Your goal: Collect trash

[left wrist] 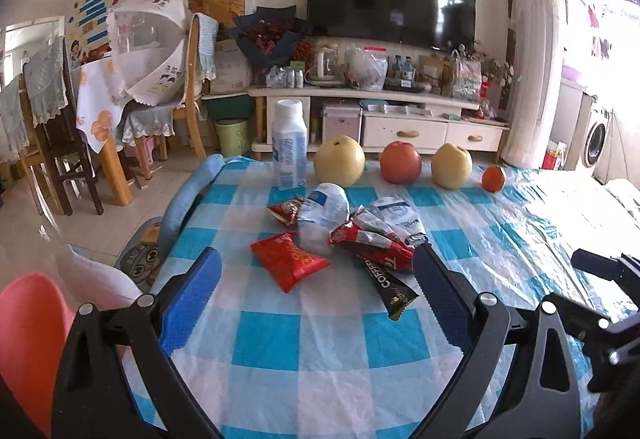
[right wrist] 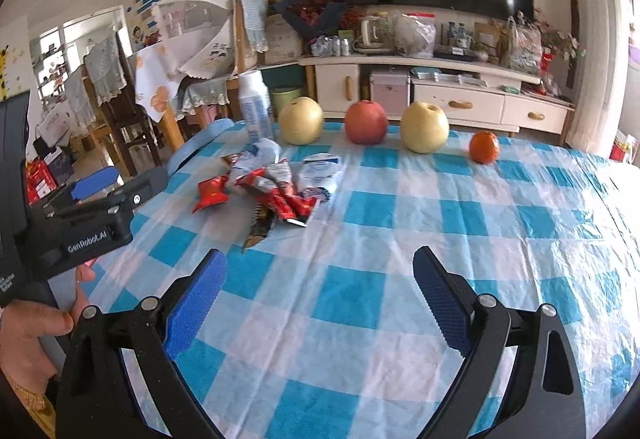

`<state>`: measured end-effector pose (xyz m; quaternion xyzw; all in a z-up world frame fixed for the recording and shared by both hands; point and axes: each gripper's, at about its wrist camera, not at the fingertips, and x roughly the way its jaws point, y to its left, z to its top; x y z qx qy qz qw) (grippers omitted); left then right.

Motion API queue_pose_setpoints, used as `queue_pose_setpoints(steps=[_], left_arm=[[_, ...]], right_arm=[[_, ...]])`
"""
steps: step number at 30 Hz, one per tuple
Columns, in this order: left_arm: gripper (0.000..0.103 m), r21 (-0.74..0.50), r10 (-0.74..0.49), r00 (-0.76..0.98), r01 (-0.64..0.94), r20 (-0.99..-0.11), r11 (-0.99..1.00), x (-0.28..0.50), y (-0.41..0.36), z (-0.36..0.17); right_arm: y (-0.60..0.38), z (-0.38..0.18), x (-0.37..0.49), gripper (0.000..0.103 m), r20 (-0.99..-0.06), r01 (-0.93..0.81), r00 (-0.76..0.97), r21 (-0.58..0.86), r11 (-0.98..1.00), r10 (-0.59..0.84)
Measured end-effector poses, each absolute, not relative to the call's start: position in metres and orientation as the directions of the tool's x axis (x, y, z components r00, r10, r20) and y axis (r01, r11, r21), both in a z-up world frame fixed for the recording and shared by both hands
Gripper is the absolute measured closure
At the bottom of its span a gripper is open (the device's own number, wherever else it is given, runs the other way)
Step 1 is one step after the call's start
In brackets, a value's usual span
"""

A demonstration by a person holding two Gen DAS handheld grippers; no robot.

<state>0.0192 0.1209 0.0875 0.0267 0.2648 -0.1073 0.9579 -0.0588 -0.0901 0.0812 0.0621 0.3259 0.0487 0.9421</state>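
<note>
Both grippers' fingers (left wrist: 192,303) spread, empty; coffee sachet (left wrist: 390,285) half-hidden beneath heaped wrappers (left wrist: 372,239).

A table (left wrist: 320,351) covered by a blue-and-white checked plastic cloth. Along its far edge stand a white bottle (left wrist: 289,143), a yellow pear (left wrist: 339,160), a red apple (left wrist: 400,162), a second yellow pear (left wrist: 451,165) and a small orange (left wrist: 493,178), in that order rightward from the bottle. Just in front of the bottle lies a heap of crumpled wrappers (left wrist: 340,235): red snack packets, white-and-blue packs, and a black coffee sachet (left wrist: 390,289) nearest the viewer.
</note>
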Motion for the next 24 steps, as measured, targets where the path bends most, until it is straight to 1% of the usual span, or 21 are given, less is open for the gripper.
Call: queue_pose_setpoints(steps=[3, 8, 11, 15, 17, 20, 24], left_arm=[[0.006, -0.015, -0.203, 0.826, 0.23, -0.525, 0.973, 0.024, 0.115, 0.084], [0.006, -0.07, -0.213, 0.801, 0.21, -0.56, 0.975, 0.043, 0.116, 0.075], [0.006, -0.103, -0.219, 0.796, 0.195, -0.565, 0.975, 0.061, 0.116, 0.074], [0.006, -0.187, -0.251, 0.784, 0.174, -0.567, 0.967, 0.092, 0.118, 0.073], [0.006, -0.201, -0.25, 0.779, 0.162, -0.575, 0.966, 0.115, 0.117, 0.073], [0.007, -0.238, -0.271, 0.742, 0.153, -0.613, 0.959, 0.155, 0.114, 0.066], [0.007, -0.205, -0.237, 0.716, 0.133, -0.656, 0.97, 0.196, 0.108, 0.056]], right_arm=[[-0.098, 0.079, -0.055, 0.01, -0.616, -0.039, 0.778, 0.153, 0.987, 0.126], [-0.11, 0.073, -0.042, 0.01, -0.627, -0.017, 0.772, 0.137, 0.99, 0.101], [-0.118, 0.068, -0.03, 0.01, -0.636, 0.002, 0.767, 0.137, 0.991, 0.086], [-0.127, 0.058, -0.013, 0.01, -0.653, 0.014, 0.75, 0.173, 0.985, 0.104], [-0.131, 0.052, -0.004, 0.01, -0.667, 0.021, 0.737, 0.187, 0.982, 0.111], [-0.134, 0.043, 0.009, 0.01, -0.687, 0.021, 0.715, 0.207, 0.978, 0.13], [-0.138, 0.036, 0.021, 0.01, -0.701, 0.023, 0.703, 0.189, 0.982, 0.119]])
